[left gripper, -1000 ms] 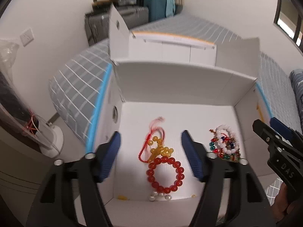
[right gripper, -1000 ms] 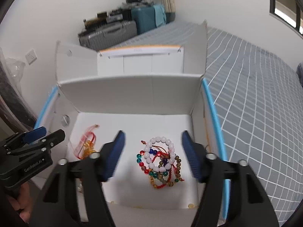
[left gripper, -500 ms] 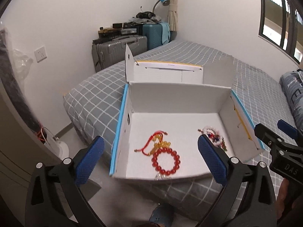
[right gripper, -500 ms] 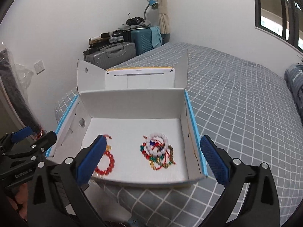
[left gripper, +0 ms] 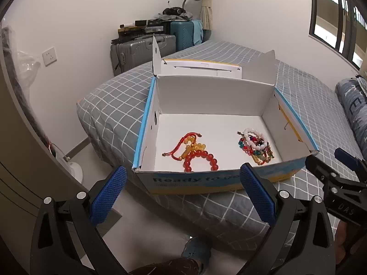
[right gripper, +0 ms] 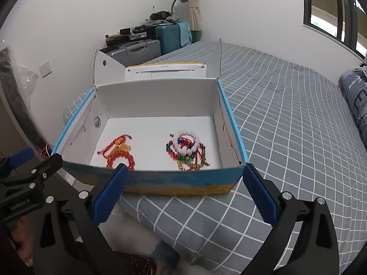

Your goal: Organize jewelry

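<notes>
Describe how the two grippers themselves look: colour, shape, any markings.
Both are matte black plastic frames with silver screws and blue knurled pads. The left gripper and right gripper match. The side views show white lettering on each body, "DAS" on the right one.

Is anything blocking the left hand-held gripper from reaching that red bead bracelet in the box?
Only the box's near wall stands between the left hand-held gripper and the red bead bracelet; the box is open from above.

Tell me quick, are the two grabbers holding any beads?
Left gripper: open, holding nothing, outside the box.
Right gripper: open, holding nothing.
</notes>
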`<state>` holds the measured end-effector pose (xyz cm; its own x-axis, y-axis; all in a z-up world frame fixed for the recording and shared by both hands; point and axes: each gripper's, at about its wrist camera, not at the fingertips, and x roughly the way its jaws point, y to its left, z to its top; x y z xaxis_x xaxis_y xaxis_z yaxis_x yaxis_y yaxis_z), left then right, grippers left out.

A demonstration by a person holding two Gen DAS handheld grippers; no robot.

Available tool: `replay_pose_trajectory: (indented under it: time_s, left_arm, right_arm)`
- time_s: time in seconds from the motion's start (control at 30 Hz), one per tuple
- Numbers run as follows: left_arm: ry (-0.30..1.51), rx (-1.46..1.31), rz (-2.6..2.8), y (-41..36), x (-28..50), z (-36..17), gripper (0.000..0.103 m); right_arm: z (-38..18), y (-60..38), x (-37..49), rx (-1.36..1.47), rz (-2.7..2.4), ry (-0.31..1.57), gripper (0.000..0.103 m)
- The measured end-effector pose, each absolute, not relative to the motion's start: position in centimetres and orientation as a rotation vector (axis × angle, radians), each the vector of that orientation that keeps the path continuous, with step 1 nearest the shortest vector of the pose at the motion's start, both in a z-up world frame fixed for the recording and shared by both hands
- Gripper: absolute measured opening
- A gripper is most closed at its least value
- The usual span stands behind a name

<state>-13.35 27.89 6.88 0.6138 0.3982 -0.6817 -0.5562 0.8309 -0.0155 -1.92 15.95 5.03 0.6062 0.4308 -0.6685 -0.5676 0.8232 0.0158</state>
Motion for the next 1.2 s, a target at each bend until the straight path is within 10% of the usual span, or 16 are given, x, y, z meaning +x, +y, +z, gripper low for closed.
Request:
replay_pose_trajectory:
  time_s: [1.2]
  left_arm:
    - [0.743, -0.208, 0.573, 27.2, -12.8, 6.1, 0.097]
  right_arm:
    - [3.8, 15.4, -1.6, -0.205, 0.582, 0.745, 0.095]
